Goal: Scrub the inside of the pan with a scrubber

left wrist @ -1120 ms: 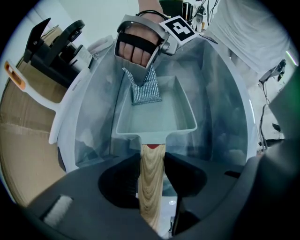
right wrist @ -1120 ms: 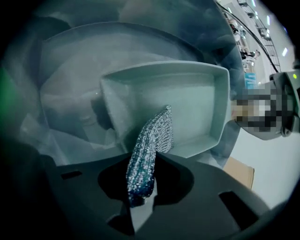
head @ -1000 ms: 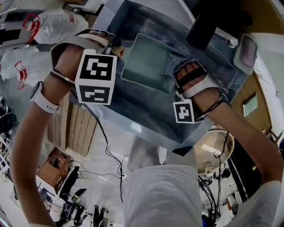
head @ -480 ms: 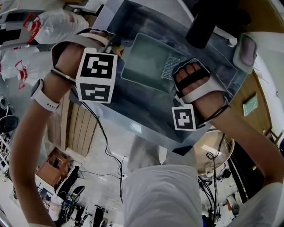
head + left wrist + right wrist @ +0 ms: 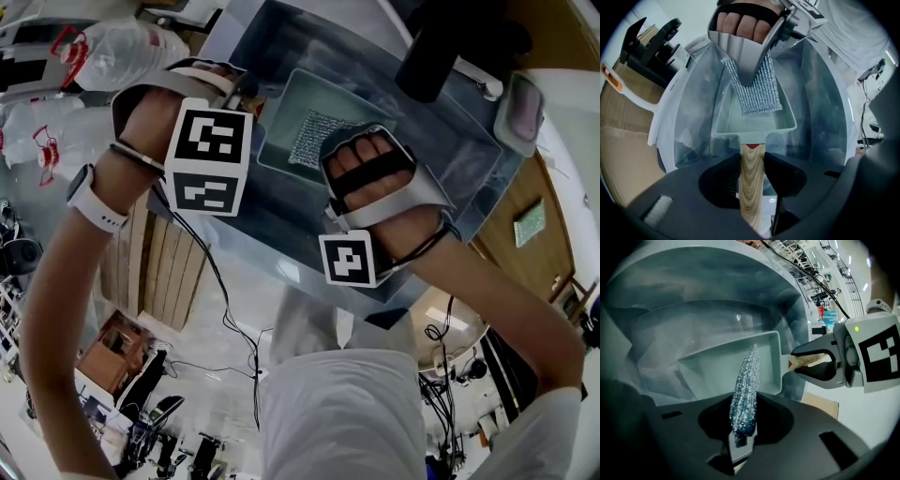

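A square pale-green pan (image 5: 277, 127) lies in a sink basin, its wooden handle (image 5: 751, 183) clamped between the jaws of my left gripper (image 5: 246, 96), which points straight down. My right gripper (image 5: 330, 152) is shut on a glittery mesh scrubber (image 5: 311, 138) that hangs over the pan's inside near its middle. In the left gripper view the scrubber (image 5: 757, 89) drapes down from the right gripper (image 5: 750, 80) onto the pan (image 5: 754, 125). From the right gripper view the scrubber (image 5: 745, 390) stands edge-on over the pan (image 5: 712, 364), with the left gripper (image 5: 820, 363) at the handle (image 5: 807, 362).
The steel sink basin (image 5: 450, 141) surrounds the pan. A dark tap (image 5: 431, 52) hangs over its far side, and a small tray (image 5: 522, 108) sits at the right rim. Plastic bottles (image 5: 112, 52) lie to the left. The person's body stands close below.
My right gripper has carried the scrubber leftward from the pan's right edge to over its middle and rolled a little. The left gripper and the pan have stayed put.
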The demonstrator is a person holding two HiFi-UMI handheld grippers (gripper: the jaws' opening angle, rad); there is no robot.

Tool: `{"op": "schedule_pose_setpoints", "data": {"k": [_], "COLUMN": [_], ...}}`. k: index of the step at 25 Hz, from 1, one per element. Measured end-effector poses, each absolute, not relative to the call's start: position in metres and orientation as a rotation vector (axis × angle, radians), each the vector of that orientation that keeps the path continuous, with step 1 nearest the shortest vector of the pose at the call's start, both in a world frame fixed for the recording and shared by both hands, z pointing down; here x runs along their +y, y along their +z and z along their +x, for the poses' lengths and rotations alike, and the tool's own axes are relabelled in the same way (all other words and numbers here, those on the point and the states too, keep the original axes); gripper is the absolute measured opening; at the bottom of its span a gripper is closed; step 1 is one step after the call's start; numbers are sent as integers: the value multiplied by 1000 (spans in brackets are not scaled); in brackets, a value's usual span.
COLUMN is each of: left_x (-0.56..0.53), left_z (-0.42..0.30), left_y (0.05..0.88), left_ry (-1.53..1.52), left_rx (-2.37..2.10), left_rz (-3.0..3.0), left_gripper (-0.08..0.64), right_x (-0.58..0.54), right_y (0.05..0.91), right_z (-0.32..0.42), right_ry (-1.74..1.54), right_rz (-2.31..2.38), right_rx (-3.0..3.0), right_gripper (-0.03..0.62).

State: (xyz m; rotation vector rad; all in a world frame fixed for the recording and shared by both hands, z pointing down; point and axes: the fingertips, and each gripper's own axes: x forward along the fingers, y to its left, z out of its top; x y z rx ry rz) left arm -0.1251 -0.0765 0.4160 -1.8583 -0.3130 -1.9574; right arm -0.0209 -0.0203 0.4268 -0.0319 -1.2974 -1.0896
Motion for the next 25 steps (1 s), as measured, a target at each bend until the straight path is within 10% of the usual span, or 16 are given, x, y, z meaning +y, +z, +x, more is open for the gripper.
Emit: {"op": "schedule_pose_setpoints", "data": {"k": [25], "left_x": [-77], "left_z": [-126], "left_y": [415], "left_ry": [-1959], "left_rx": [-308], "left_rz": [-1849], "left_gripper": [160], "right_x": [-10], "right_y": [450], "right_z": [-29], "right_ry": [-1096], "right_rz": [-211], "right_rx": [-1175], "right_gripper": [60]}}
